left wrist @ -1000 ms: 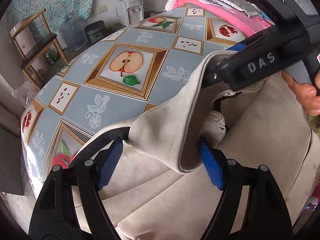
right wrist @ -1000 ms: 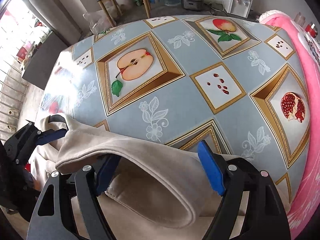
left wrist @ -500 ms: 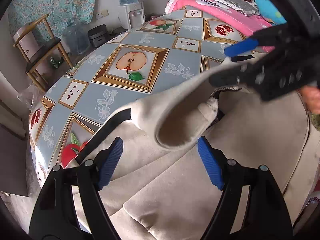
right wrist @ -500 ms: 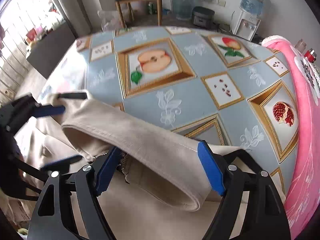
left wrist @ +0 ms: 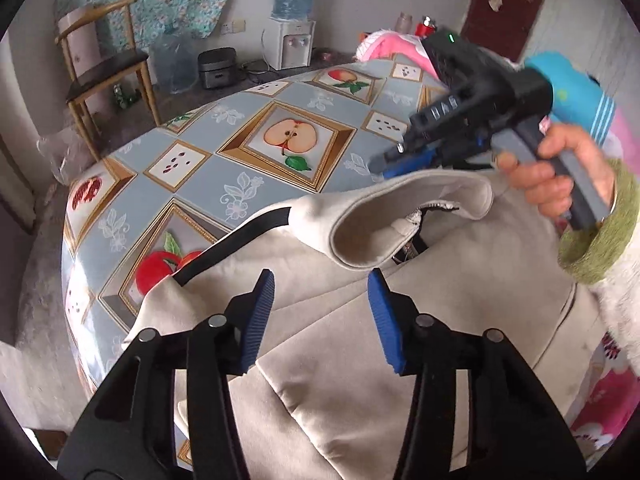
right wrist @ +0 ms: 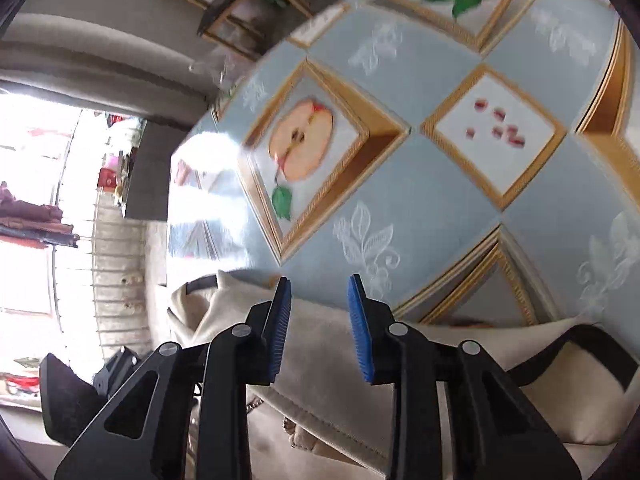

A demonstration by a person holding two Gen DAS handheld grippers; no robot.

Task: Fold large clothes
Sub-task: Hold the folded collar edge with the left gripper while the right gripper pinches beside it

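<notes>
A large beige garment (left wrist: 360,380) with a zipper and black trim lies on the near part of the fruit-patterned table (left wrist: 224,168). Its collar (left wrist: 400,220) is folded back over the body. My left gripper (left wrist: 320,316) is open and empty, above the garment, short of the collar. My right gripper (right wrist: 320,324) is open and empty over the garment's edge (right wrist: 320,364). The right gripper also shows in the left wrist view (left wrist: 404,160), just beyond the collar, held by a hand.
A pink blanket (left wrist: 392,48) lies at the table's far side. A wooden chair (left wrist: 104,68), a water dispenser (left wrist: 292,32) and a rice cooker (left wrist: 218,68) stand on the floor beyond the table. The table edge falls off at the left.
Both grippers have let go of the collar and pulled back. The collar now lies folded over the garment. The right gripper has lifted, tilted and partly narrowed.
</notes>
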